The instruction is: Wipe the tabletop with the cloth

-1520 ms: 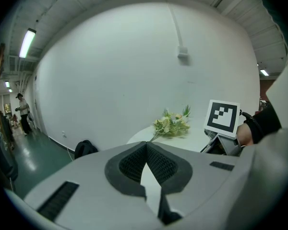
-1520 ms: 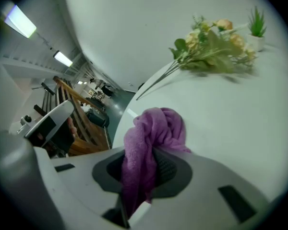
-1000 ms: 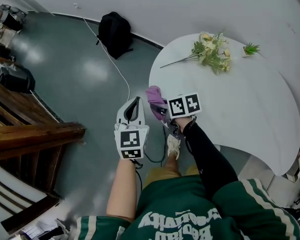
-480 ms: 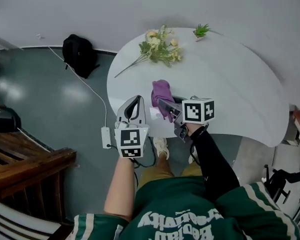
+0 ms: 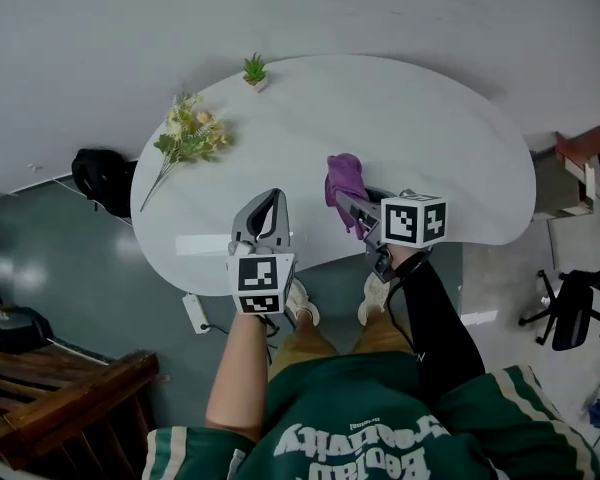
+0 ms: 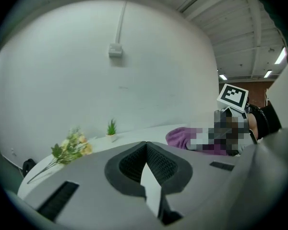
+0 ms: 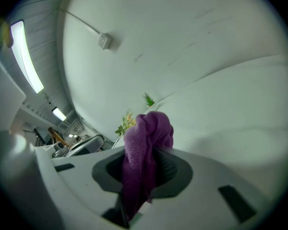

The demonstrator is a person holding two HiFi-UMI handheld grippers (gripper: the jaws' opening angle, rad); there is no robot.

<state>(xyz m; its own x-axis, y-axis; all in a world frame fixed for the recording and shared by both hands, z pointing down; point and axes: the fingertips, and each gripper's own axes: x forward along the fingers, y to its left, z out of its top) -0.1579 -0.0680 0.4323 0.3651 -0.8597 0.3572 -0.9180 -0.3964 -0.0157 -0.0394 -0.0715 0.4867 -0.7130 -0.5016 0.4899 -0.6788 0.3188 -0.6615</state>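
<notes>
purple cloth (image 5: 345,179) juts lengthwise ahead from right gripper (image 5: 353,210).

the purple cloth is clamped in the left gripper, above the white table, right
No, the cloth is clamped in the right gripper, not the left. The right gripper view shows it pinched between those jaws, above the white table. The left gripper has its jaws together on nothing.

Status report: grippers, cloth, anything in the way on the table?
Left gripper shut, empty. Right gripper shut on purple terry cloth over the white oval tabletop. Flower bunch and small potted plant at the table's far left, clear of the cloth.
</notes>
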